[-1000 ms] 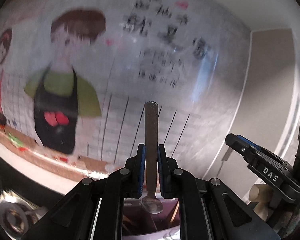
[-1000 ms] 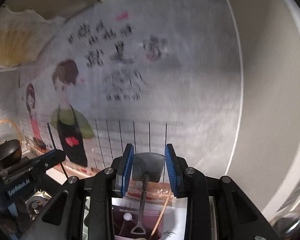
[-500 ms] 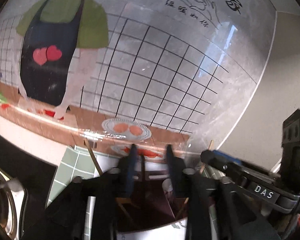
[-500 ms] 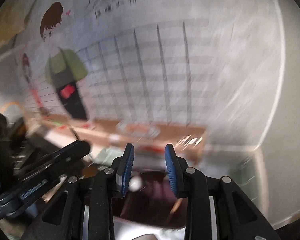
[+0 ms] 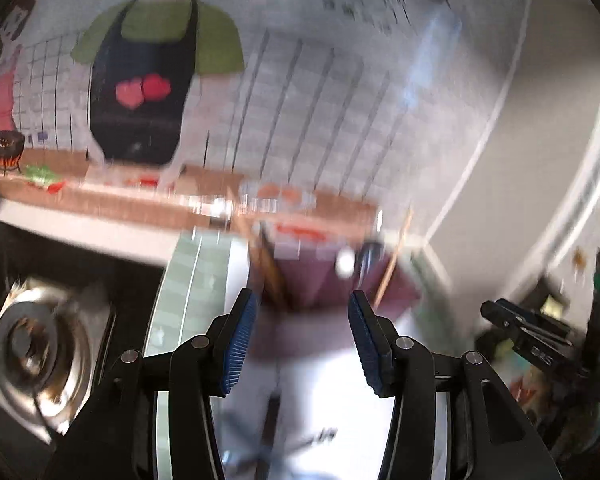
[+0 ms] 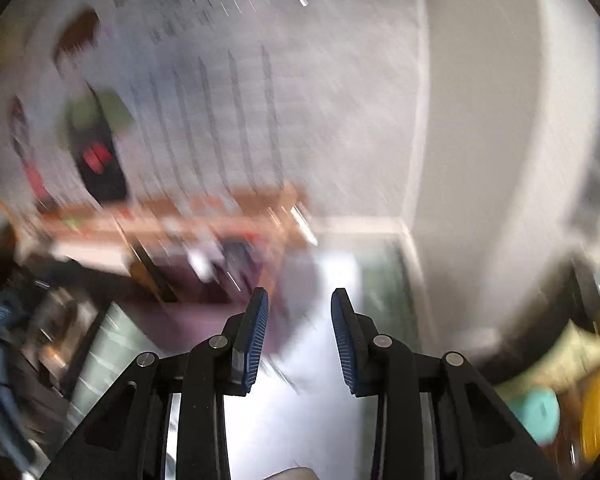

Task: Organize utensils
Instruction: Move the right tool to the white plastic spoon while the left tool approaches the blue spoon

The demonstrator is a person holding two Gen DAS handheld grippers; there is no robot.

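A purple utensil holder (image 5: 332,280) stands against the wall ahead of my left gripper (image 5: 300,324), with chopsticks and a dark metal utensil (image 5: 366,256) sticking up in it. My left gripper is open and empty, just in front of the holder. In the right wrist view the same holder (image 6: 204,284) lies blurred to the left of my right gripper (image 6: 300,320), which is open and empty. The other gripper shows at the right edge of the left wrist view (image 5: 540,340).
A gas stove burner (image 5: 32,344) sits at the lower left. A white and green mat (image 5: 196,280) lies under the holder. A cartoon splash guard (image 5: 148,80) covers the wall behind. A teal object (image 6: 540,412) and yellow items lie at the right.
One second ago my left gripper held a spoon and my right a spatula above the holder. Both were let go into the holder, and both grippers have opened and drawn back.
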